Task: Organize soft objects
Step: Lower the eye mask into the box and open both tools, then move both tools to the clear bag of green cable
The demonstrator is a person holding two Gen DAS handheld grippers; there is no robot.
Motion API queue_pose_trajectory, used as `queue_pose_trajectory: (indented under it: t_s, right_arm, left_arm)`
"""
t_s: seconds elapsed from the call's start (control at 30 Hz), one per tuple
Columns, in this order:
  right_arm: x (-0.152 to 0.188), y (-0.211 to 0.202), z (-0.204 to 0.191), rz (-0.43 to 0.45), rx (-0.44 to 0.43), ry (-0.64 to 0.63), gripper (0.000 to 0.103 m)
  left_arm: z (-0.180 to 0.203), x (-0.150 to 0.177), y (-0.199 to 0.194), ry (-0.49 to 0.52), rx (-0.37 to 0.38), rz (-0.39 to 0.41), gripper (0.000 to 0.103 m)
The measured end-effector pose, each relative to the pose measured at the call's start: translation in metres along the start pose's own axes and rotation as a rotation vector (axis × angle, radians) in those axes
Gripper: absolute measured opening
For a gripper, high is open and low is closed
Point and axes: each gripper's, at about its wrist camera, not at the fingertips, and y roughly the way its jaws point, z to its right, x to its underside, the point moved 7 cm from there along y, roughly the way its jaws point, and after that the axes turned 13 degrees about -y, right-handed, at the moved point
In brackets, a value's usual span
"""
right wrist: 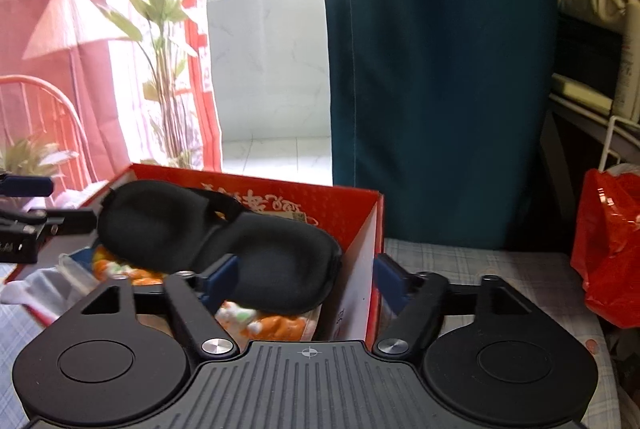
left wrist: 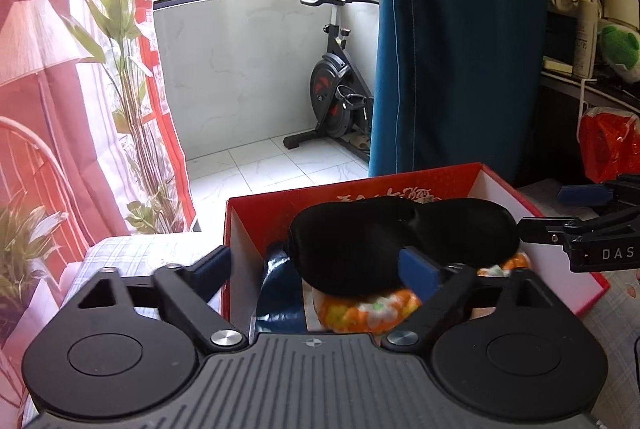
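A black padded sleep mask (left wrist: 404, 241) lies in a red cardboard box (left wrist: 280, 205), on top of an orange and white soft thing (left wrist: 372, 313). The mask (right wrist: 224, 249) and box (right wrist: 352, 213) also show in the right wrist view. My left gripper (left wrist: 316, 269) is open, its fingers straddling the box's left wall, one fingertip beside the mask. My right gripper (right wrist: 308, 277) is open, straddling the box's right wall. Neither holds anything.
The box stands on a plaid-covered surface (right wrist: 480, 261). A red plastic bag (right wrist: 608, 249) is at the right. A teal curtain (left wrist: 460, 41) hangs behind, a pink printed curtain (left wrist: 80, 69) at the left. A blue item (left wrist: 280, 293) lies inside the box.
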Motion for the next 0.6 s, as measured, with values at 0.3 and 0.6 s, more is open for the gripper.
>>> queue_pose_trajectory:
  t_s: [0.3,0.6]
  right_arm:
    - [0.013,-0.056,-0.001,0.127,-0.011,0.029,0.103]
    - [0.053,-0.089,-0.023,0.118,-0.002,-0.040,0.103]
  left_arm:
    - [0.004,0.027,-0.056,-0.027,0.002,0.011,0.103]
    - [0.009,0.078,-0.074,-0.037,0.025,-0.054,0.103]
